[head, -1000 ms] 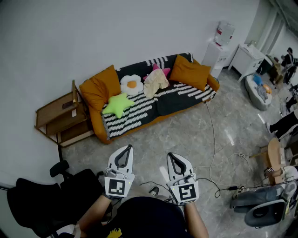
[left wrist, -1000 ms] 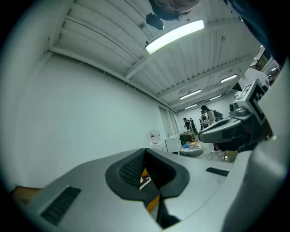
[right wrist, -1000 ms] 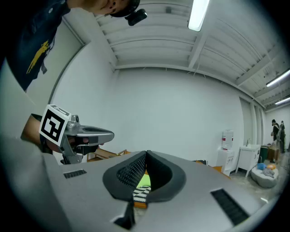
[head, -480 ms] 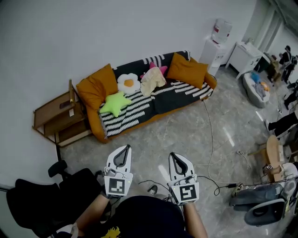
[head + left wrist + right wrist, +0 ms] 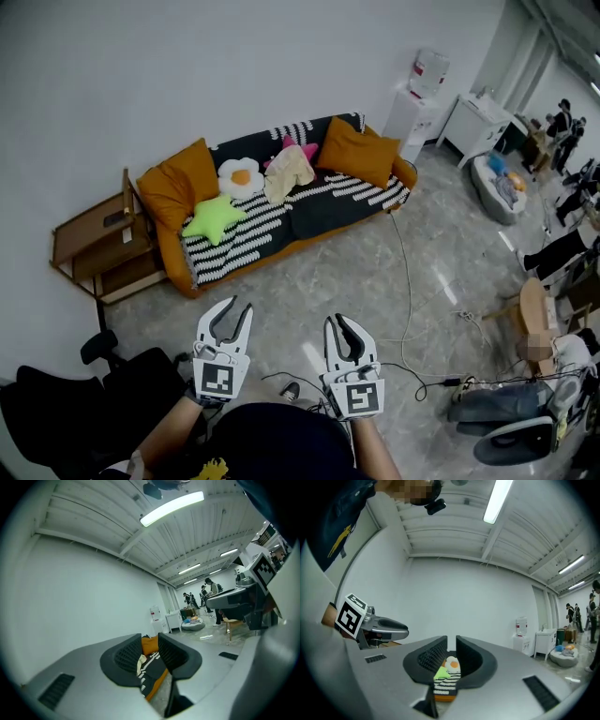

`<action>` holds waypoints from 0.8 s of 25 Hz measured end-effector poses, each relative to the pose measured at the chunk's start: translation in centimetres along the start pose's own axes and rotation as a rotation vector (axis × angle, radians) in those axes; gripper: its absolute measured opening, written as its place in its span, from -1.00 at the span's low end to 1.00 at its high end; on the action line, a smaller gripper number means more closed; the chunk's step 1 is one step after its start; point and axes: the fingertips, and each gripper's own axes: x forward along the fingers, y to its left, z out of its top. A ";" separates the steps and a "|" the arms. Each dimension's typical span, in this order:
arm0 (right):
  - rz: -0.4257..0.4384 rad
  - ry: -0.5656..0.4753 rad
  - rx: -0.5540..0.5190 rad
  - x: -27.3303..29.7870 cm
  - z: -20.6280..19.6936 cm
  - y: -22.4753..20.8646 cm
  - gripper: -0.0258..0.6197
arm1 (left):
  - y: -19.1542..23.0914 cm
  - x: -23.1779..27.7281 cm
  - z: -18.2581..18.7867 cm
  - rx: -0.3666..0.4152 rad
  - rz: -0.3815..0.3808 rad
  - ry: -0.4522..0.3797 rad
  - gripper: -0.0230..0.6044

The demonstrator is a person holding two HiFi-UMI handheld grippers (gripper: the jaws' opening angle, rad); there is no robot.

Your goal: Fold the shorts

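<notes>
The shorts are a cream crumpled cloth lying on the striped sofa, between an egg cushion and an orange cushion. Both grippers are held level over the floor, well short of the sofa. My left gripper is open; its jaws have just been opening, and nothing is between them. In the left gripper view a cream bit of the shorts shows far off past the left gripper. My right gripper is shut and empty. Past the right gripper shows the green star cushion.
A wooden shelf stands left of the sofa, and a black office chair is near my left arm. Cables run across the marble floor. A water dispenser, a beanbag, chairs and people are on the right.
The left gripper's jaws have parted. Both grippers sit lower and further left in the head view, and the sofa has shifted left as the view turned.
</notes>
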 end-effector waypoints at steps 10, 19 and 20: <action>-0.081 0.004 0.016 1.2 -1.8 -3.8 0.70 | -1.2 2.1 -1.6 0.038 -0.029 0.017 0.41; -0.050 0.181 -0.047 11.1 -5.6 -4.2 0.90 | 7.0 7.7 -6.2 -0.088 0.009 0.068 0.41; -0.058 0.197 -0.044 12.7 -5.5 -4.1 0.90 | 8.6 8.8 -6.6 -0.092 0.016 0.070 0.41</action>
